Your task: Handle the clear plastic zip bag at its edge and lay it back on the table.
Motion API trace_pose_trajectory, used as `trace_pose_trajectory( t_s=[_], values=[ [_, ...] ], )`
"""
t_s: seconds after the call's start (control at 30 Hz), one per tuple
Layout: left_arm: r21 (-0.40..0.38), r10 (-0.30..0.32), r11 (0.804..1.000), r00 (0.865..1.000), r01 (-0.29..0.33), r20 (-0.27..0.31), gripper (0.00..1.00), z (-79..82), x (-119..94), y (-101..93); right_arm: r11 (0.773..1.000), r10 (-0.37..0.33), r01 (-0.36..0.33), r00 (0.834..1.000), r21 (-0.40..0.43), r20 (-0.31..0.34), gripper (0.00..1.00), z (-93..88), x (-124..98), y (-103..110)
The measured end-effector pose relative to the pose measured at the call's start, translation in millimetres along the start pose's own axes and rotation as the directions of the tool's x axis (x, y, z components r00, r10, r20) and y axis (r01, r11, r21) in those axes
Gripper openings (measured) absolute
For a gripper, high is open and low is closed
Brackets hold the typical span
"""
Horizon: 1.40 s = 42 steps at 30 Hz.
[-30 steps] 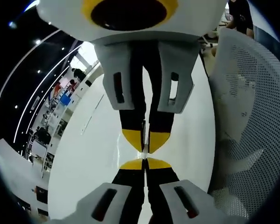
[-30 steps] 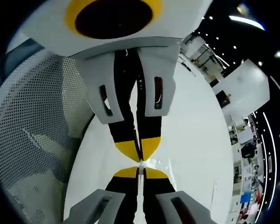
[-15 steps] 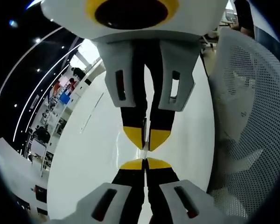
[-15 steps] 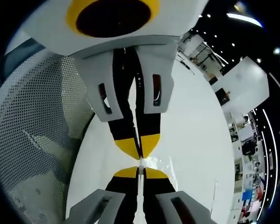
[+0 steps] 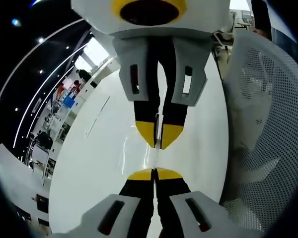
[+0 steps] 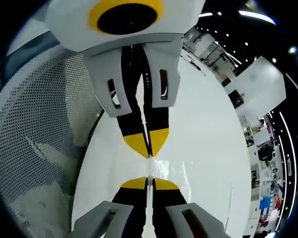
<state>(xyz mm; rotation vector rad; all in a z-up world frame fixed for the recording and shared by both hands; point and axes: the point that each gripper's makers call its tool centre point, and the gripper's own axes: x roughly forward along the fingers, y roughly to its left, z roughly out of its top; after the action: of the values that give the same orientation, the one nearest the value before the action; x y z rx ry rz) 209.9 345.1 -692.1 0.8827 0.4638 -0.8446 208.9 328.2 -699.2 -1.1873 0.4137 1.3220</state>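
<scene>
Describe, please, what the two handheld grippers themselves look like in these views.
Both match. The left gripper rises on pale grey mounts with dark slots, its black fingers ending in yellow tips. The right gripper has the same grey slotted mounts and black, yellow-tipped fingers. Each view shows the other gripper opposite, with a white body bearing a yellow-ringed dark circle. No cables or sleeves are visible.

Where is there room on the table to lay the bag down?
The white table lies bare between the two grippers and its far edge. It is crowded where the left gripper and right gripper meet nose to nose, pinching the clear plastic zip bag, with the mesh chair close alongside.
</scene>
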Motion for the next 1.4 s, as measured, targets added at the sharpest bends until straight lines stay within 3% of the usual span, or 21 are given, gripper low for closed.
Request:
trace_pose_trajectory(
  t_s=[1.4],
  values=[
    [-0.007,-0.019,1.000,1.000,0.019,-0.017,0.00,-6.7,0.5,-4.0,0.999,0.009,-0.008,1.000,0.043,-0.004,0.00,-7.2,-0.2,7.6]
  ],
)
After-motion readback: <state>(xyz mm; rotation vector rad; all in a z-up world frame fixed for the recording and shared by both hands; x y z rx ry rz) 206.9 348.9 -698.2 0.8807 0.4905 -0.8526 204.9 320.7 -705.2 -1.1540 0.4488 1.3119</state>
